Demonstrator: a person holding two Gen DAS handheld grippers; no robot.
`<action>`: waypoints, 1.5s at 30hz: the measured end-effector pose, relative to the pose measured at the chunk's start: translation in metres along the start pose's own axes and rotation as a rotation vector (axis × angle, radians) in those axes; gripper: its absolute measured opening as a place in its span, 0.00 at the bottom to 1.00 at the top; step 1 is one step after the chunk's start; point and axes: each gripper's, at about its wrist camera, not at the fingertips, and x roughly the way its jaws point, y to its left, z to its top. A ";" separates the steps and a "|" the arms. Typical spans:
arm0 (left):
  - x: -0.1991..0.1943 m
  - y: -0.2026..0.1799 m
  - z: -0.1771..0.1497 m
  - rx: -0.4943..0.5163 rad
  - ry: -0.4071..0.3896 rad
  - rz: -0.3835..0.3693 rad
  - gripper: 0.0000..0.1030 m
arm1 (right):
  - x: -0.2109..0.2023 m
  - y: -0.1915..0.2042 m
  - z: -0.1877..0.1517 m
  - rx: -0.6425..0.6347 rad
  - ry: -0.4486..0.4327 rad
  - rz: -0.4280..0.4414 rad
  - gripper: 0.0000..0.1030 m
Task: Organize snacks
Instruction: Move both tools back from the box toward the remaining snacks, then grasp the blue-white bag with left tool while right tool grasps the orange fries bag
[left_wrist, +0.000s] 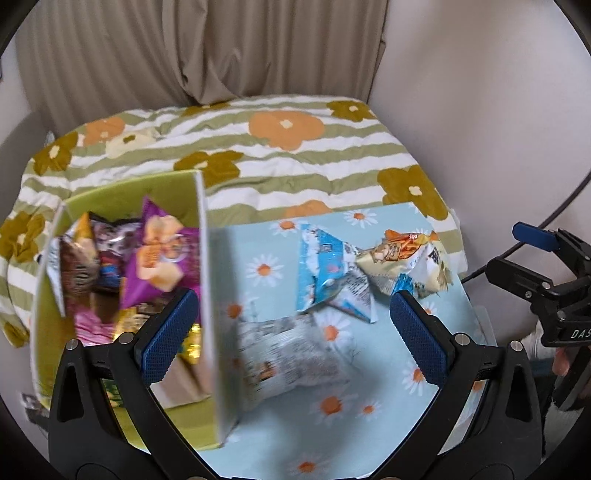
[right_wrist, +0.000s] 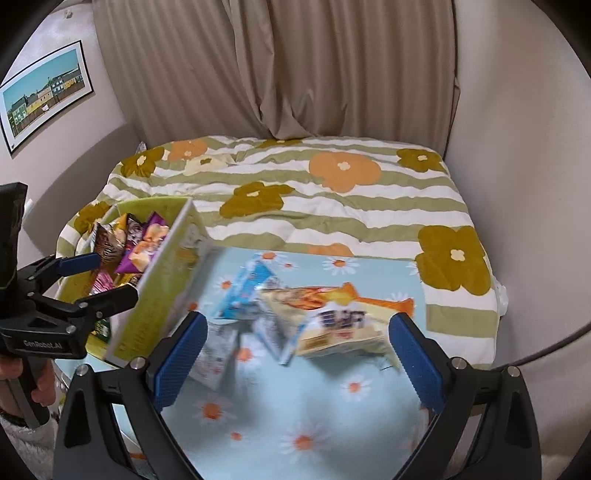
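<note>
With both the left gripper (left_wrist: 295, 332) and right gripper (right_wrist: 295, 354) released and empty, pinch the light, crinkly, slippery white packet (left_wrist: 291, 358) at 12 o'clock by its crimped seam.

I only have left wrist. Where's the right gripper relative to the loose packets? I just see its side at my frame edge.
Observer: The right gripper is open, fingers spread on either side of the cream and orange packet on the daisy mat.
Operator: Touching it?
Observer: Can't tell; the packets are blurred, but nothing is pinched between the pads.
Operator: And my left gripper from that side?
Observer: The left gripper is open, its fingers reaching over the green box, above the bagged snacks inside.
Operator: Anything behind the box I miss?
Observer: A framed picture of buildings hangs on the wall at left.
</note>
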 end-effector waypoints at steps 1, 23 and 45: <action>0.007 -0.004 0.003 -0.007 0.009 0.007 1.00 | 0.005 -0.006 0.001 -0.006 0.011 0.006 0.95; 0.150 -0.005 0.045 -0.036 0.239 -0.021 1.00 | 0.141 -0.031 -0.001 -0.184 0.285 0.161 0.87; 0.199 -0.031 0.028 0.075 0.415 -0.155 1.00 | 0.155 -0.004 -0.052 -0.188 0.371 0.204 0.54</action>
